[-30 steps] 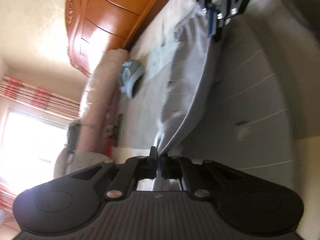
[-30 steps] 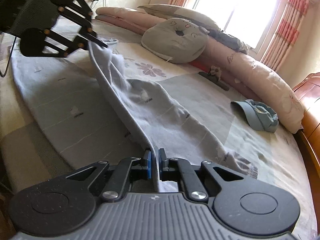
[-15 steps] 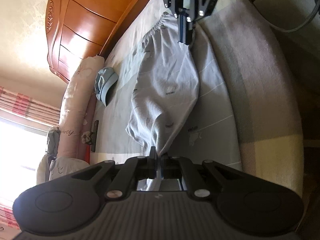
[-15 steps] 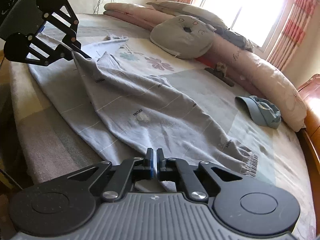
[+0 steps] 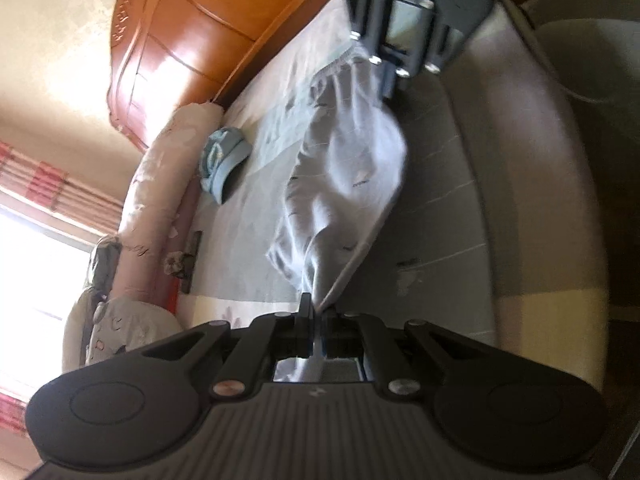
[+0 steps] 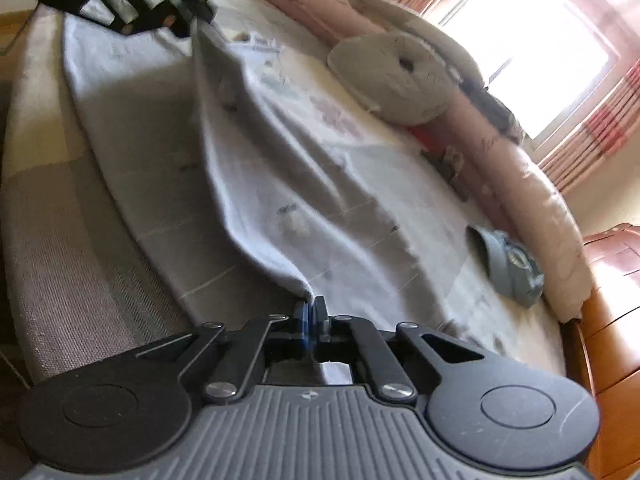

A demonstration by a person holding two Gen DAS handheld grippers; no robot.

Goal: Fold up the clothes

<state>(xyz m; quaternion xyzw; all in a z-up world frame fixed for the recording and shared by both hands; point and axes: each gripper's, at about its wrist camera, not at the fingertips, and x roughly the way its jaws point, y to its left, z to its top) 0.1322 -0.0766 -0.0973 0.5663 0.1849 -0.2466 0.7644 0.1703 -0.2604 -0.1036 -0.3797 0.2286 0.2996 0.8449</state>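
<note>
A pale grey cloth (image 5: 352, 168) with thin lines and a fringed end lies on the bed, folded over itself. My left gripper (image 5: 316, 312) is shut on one end of its raised edge. My right gripper (image 6: 312, 312) is shut on the other end. That edge runs as a lifted ridge between them, over the lower layer of the cloth (image 6: 280, 184). The right gripper (image 5: 394, 76) shows at the top of the left wrist view. The left gripper (image 6: 192, 20) shows at the upper left of the right wrist view. Both views are blurred.
A blue cap (image 6: 512, 264) lies beyond the cloth, beside a long pink bolster (image 6: 520, 184). A round grey cushion (image 6: 396, 84) rests near the window. A wooden headboard (image 5: 192, 36) bounds the far side, and the bed's near edge (image 6: 36, 240) drops off at the left.
Both grippers still hold the cloth. The held edge, spread low half a second ago, now stands up off the bed in a tighter ridge, and the right gripper looks nearer the left.
</note>
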